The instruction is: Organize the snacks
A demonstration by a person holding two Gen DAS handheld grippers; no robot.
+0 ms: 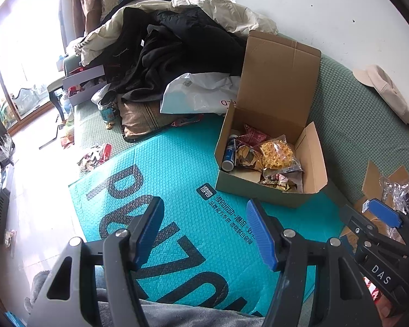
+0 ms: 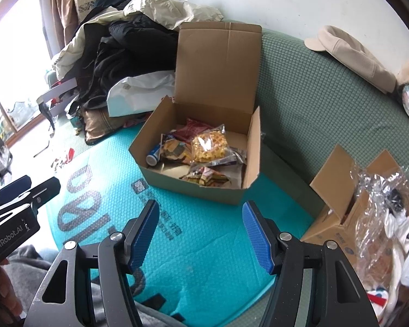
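An open cardboard box [image 1: 260, 194] [image 2: 193, 190] stands on a teal bubble mailer [image 1: 177, 190] [image 2: 210, 245], lid flap upright. Inside lie a clear bag of yellow snacks [image 1: 276, 154] [image 2: 208, 145], a red packet [image 1: 252, 135] [image 2: 193, 128], several other wrappers [image 2: 207, 177] and a blue-and-white can [image 1: 229, 152] [image 2: 153, 154] at the left side. My left gripper [image 1: 204, 234] is open and empty, hovering over the mailer in front of the box. My right gripper [image 2: 200, 234] is open and empty, also in front of the box; it shows at the right edge of the left wrist view [image 1: 368, 218].
A pile of dark and cream clothes [image 1: 177, 41] [image 2: 117, 46] and a white plastic bag [image 1: 199, 95] lie behind the box on the green sofa [image 2: 313, 95]. A second cardboard box with crinkled clear plastic [image 2: 368, 204] sits right. A beige cap [image 2: 349, 51] rests on the backrest. Wrappers [image 1: 95, 155] lie at the left.
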